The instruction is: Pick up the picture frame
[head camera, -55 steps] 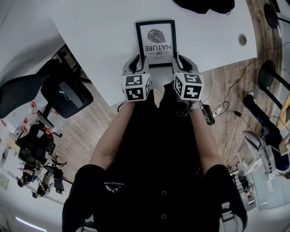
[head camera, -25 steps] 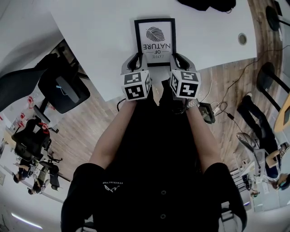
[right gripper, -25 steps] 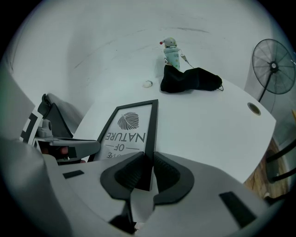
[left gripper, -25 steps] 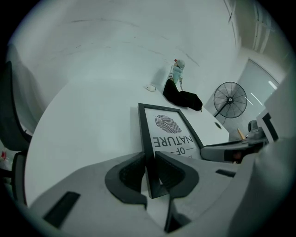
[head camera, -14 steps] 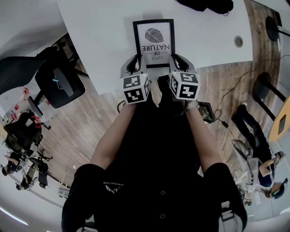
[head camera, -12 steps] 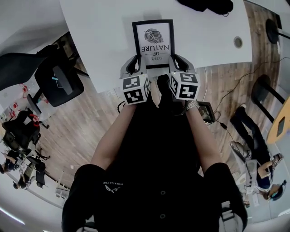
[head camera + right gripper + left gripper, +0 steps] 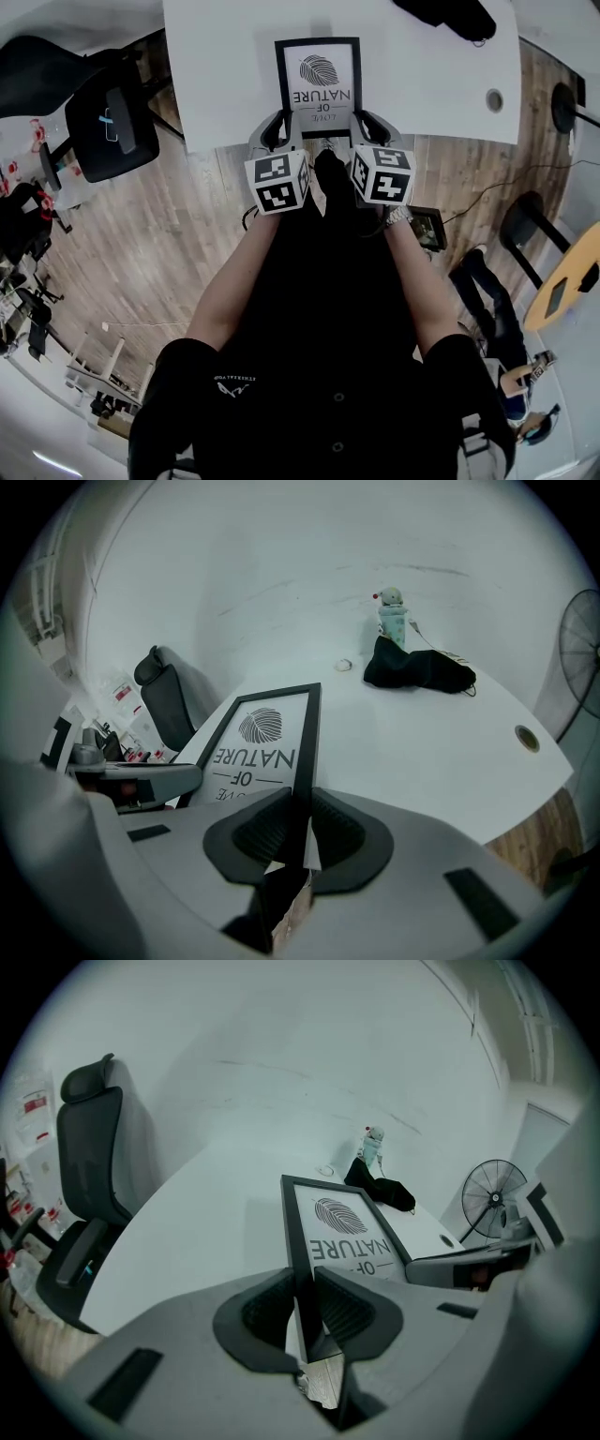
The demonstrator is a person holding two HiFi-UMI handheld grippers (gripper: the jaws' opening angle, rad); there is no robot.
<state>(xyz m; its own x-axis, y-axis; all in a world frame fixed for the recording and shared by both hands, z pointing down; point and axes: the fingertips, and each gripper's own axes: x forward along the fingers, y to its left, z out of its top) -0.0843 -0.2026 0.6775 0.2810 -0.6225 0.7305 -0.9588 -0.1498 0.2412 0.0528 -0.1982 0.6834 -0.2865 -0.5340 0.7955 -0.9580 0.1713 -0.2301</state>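
Note:
The black picture frame (image 7: pixel 318 82), with a leaf print and the words "LOVE OF NATURE", is held just above the white table (image 7: pixel 225 66) near its front edge. My left gripper (image 7: pixel 281 131) is shut on the frame's left rail at the near corner; in the left gripper view the rail (image 7: pixel 298 1241) runs between the pads of that gripper (image 7: pixel 302 1283). My right gripper (image 7: pixel 367 127) is shut on the right rail the same way, with the rail (image 7: pixel 306 747) clamped in that gripper (image 7: pixel 302 803). Wooden floor shows below both near corners.
A black cloth (image 7: pixel 417 672) and a small bottle (image 7: pixel 392 616) lie at the table's far side, beside a round cable hole (image 7: pixel 494 100). A black office chair (image 7: pixel 108 117) stands left of the table. A fan (image 7: pixel 492 1208) stands at the right. Cables and a power strip (image 7: pixel 427 230) lie on the floor.
Both grippers have risen with the frame still clamped between them and drawn it back toward the table's near edge. The head view has swung, so the table now sits squarer.

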